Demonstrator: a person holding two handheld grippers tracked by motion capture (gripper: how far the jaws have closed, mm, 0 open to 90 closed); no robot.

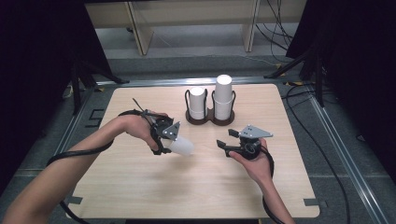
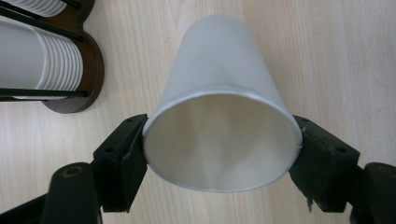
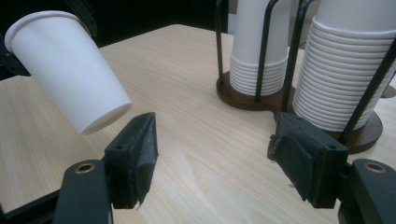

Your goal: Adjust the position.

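1. White paper cup (image 2: 219, 116) sits clamped at its rim between the jaws of the left gripper (image 1: 173, 142), lifted clear of the table (image 1: 140, 182). Gripping at the widest part likely keeps the thin wall from slipping.
2. The cup lies tilted, mouth toward the hand and base aimed at the right gripper (image 1: 226, 141), probably so that gripper can take it.
3. Two stacks of cups stand upright in the dark wire holder (image 1: 210, 119) at the table's far side, well apart from the held cup.
4. The left wrist is bent inward, forearm coming in from the lower left.
5. The right gripper hangs level just above the table, jaws spread wide with nothing between them.
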